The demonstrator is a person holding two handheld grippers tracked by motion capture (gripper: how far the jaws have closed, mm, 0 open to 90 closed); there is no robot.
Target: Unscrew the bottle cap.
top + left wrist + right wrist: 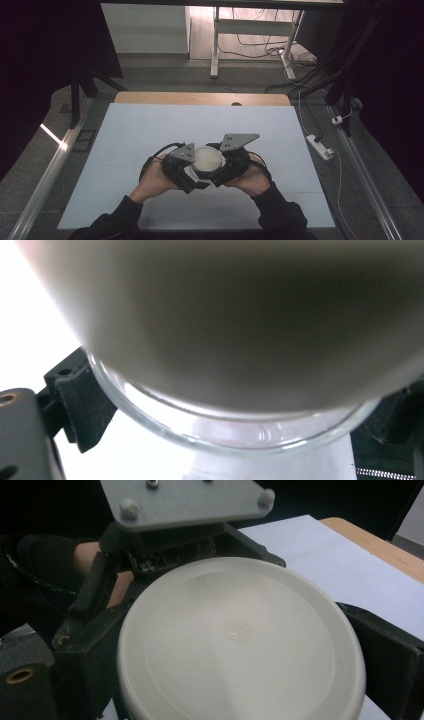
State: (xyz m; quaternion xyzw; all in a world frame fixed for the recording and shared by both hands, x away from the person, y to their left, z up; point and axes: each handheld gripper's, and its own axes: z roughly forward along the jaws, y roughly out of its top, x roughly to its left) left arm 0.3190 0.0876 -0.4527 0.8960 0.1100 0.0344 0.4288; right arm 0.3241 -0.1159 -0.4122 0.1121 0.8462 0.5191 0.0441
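Observation:
A round off-white lid (208, 158) sits on a clear glass jar (240, 432) near the front middle of the pale mat (150, 130). Both grippers meet at it. In the right gripper view the lid (240, 645) lies between the two black jaws, and my right gripper (226, 165) is shut on it. My left gripper (192, 174) comes in from the left. Its view looks up at the lid's underside (250, 315), with the glass jar held between its jaws. The left gripper's grey plate (185, 500) shows just beyond the lid.
The mat covers a wooden table whose far edge (200, 98) shows bare. Off the table, a white power strip (320, 146) and cables lie on the floor at the right. White desk legs (215, 50) stand at the back. Metal rails (50, 170) run along both sides.

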